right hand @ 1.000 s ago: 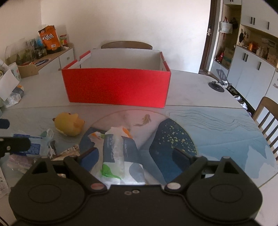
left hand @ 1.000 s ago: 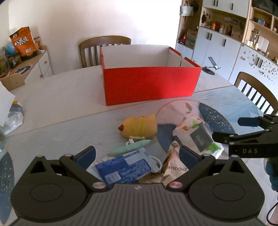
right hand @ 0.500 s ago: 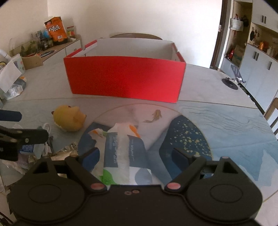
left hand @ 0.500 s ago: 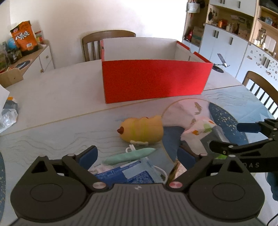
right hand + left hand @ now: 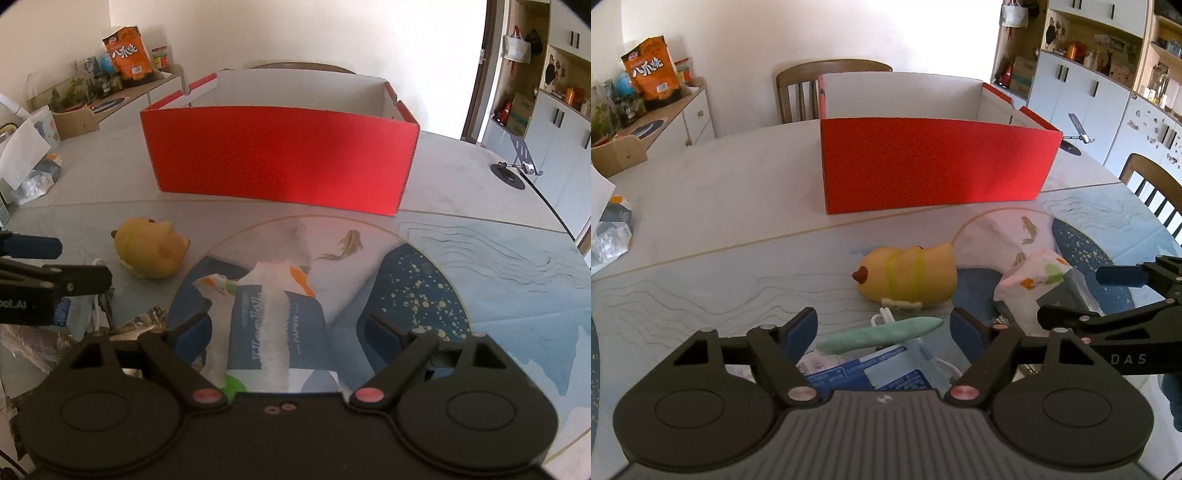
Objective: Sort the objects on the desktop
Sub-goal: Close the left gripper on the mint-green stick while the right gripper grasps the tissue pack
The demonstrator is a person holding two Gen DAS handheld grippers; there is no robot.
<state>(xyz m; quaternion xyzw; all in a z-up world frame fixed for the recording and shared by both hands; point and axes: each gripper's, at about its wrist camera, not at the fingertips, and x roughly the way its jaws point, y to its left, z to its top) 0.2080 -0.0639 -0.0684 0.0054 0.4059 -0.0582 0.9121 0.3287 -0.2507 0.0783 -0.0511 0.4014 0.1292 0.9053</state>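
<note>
Evidently the pick-up step: left gripper [image 5: 882,330] was closing around the blue packet [image 5: 875,373] and pale green strip [image 5: 881,334], pads not yet pressing. Right gripper [image 5: 284,332] stood wide apart astride the tissue pack [image 5: 273,325], untouched. Next move probably calls for a firm clamp, then a lift to the red box [image 5: 280,158]. Packet's near end was hidden under the gripper body; box floor unseen.

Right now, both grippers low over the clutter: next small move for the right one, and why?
Probably close the right gripper on the tissue pack. Its pads already straddle the pack without pressing on it, and the red box stands open straight ahead. The left gripper is closing over the blue packet beside it, so the two look clear of each other.
</note>
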